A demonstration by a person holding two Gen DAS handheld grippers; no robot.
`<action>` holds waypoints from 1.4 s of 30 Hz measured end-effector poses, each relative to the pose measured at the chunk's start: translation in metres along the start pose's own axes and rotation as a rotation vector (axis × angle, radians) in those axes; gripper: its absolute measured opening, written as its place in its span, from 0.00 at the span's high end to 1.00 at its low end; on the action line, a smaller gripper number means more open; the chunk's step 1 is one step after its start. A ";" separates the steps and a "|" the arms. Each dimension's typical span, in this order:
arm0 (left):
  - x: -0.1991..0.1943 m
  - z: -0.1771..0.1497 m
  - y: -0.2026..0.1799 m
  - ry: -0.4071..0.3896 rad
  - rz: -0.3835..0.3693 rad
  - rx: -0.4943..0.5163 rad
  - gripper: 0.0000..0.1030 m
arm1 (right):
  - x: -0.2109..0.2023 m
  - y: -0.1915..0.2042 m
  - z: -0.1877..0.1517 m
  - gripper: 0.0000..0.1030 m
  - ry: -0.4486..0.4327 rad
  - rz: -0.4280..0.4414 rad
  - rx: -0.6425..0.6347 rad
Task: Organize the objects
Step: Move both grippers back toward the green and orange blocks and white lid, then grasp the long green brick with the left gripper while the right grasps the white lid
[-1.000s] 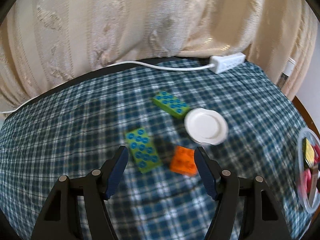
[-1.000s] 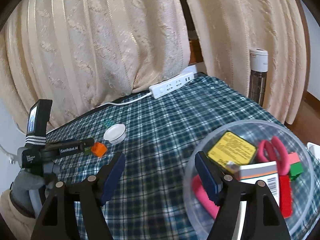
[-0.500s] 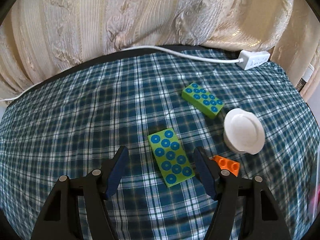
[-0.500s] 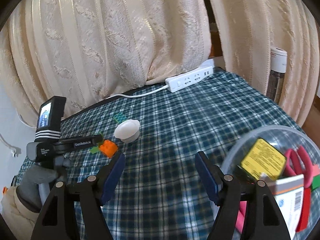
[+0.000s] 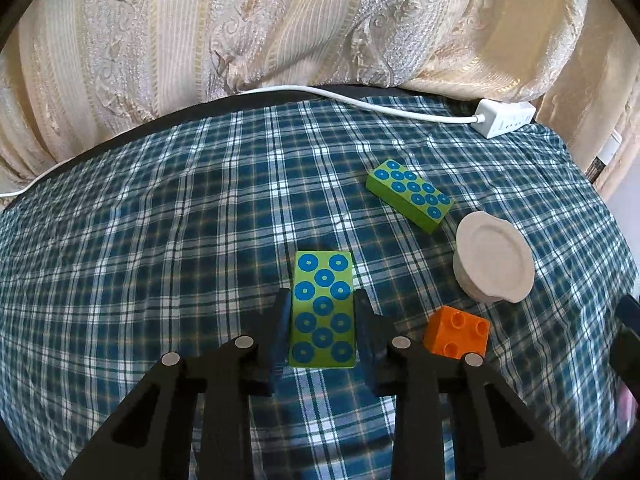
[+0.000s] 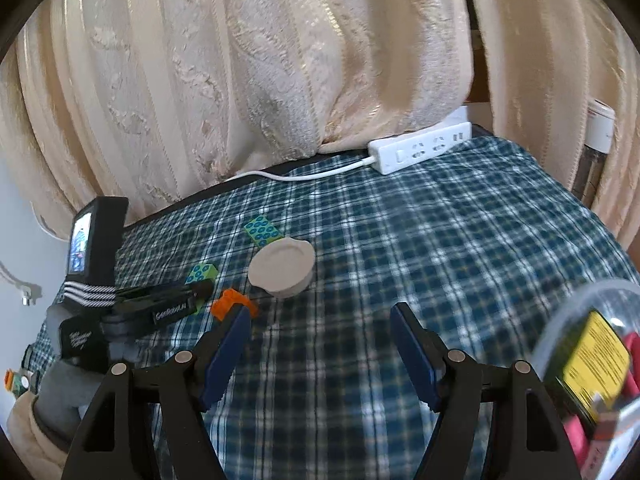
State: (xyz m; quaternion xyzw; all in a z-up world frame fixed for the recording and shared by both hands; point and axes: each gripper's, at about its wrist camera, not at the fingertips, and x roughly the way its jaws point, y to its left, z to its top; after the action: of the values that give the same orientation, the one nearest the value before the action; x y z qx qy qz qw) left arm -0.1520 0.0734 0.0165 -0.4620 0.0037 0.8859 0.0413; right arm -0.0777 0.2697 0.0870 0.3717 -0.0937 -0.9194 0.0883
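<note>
A green block with blue rings (image 5: 322, 309) lies on the plaid cloth between the fingers of my left gripper (image 5: 322, 300), which is shut on its sides. In the right wrist view this block (image 6: 202, 273) shows at the left gripper's tip. A second green block (image 5: 410, 194) lies farther back, also seen in the right wrist view (image 6: 262, 231). An orange brick (image 5: 458, 332) and a white lid (image 5: 494, 263) lie to the right. My right gripper (image 6: 320, 322) is open and empty above the cloth, near the orange brick (image 6: 230, 304) and the lid (image 6: 282, 266).
A clear plastic bin (image 6: 592, 364) with a yellow card and red items sits at the right. A white power strip (image 6: 420, 152) with its cable lies at the back edge under cream curtains. The table edge falls away at the right.
My left gripper has moved forward over the near green block and closed on its sides. My right gripper has swung left, away from the bin and toward the lid.
</note>
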 end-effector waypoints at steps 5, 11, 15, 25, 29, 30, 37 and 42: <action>-0.009 0.004 0.006 -0.024 -0.002 -0.018 0.70 | 0.027 0.014 0.009 0.27 0.021 0.009 -0.032; -0.016 0.007 0.012 -0.044 0.004 -0.038 0.70 | 0.062 0.023 0.018 0.21 0.068 0.035 -0.030; -0.015 0.007 0.015 -0.041 0.008 -0.047 0.70 | 0.077 0.028 0.023 0.19 0.085 0.032 -0.036; -0.013 0.006 0.016 -0.035 0.013 -0.055 0.70 | 0.102 0.035 0.031 0.19 0.120 0.001 -0.054; -0.013 0.006 0.017 -0.034 0.014 -0.055 0.70 | 0.108 0.036 0.030 0.19 0.132 -0.014 -0.059; -0.013 0.006 0.017 -0.035 0.013 -0.054 0.70 | 0.109 0.036 0.029 0.19 0.136 -0.019 -0.064; -0.011 0.004 0.014 -0.031 0.010 -0.045 0.70 | 0.109 0.040 0.028 0.33 0.138 -0.046 -0.102; -0.012 0.005 0.012 -0.032 0.008 -0.040 0.70 | 0.104 0.038 0.026 0.33 0.134 -0.045 -0.099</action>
State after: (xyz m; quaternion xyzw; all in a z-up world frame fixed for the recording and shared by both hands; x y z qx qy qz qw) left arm -0.1502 0.0604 0.0285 -0.4484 -0.0130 0.8933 0.0287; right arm -0.1657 0.2120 0.0452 0.4297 -0.0339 -0.8976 0.0920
